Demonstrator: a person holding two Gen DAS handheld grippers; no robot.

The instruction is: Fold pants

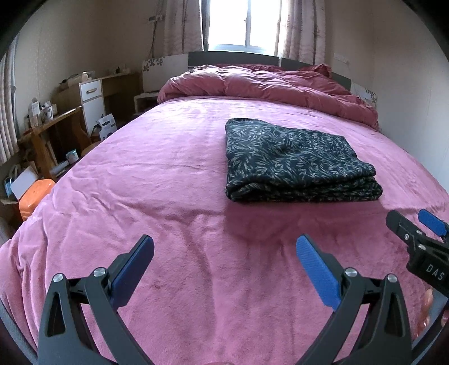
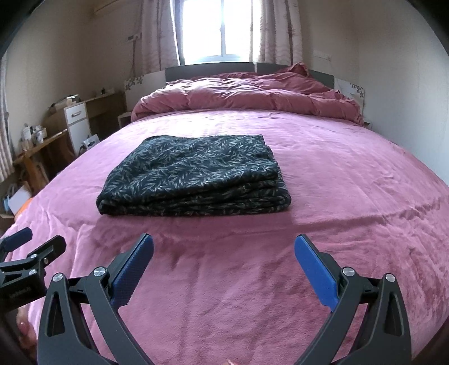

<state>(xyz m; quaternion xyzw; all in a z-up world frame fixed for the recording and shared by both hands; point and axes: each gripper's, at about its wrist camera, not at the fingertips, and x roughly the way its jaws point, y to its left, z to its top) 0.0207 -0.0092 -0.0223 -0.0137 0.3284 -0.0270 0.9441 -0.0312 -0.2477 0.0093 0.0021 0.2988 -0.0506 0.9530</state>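
Note:
The pants [image 1: 297, 162], dark with a pale leaf print, lie folded in a flat stack of layers on the pink bed cover [image 1: 168, 182]. They also show in the right wrist view [image 2: 193, 177]. My left gripper [image 1: 224, 244] is open and empty, above the cover, near and to the left of the pants. My right gripper [image 2: 224, 243] is open and empty, just in front of the stack. The right gripper also shows at the right edge of the left wrist view [image 1: 415, 224], and the left gripper at the left edge of the right wrist view [image 2: 36, 241].
A bunched pink duvet [image 1: 266, 87] lies at the head of the bed below a window [image 1: 241, 25]. Left of the bed stand a wooden desk [image 1: 53, 126], a white cabinet [image 1: 92, 104], boxes and an orange case [image 1: 33, 196]. A wall runs close along the bed's right side.

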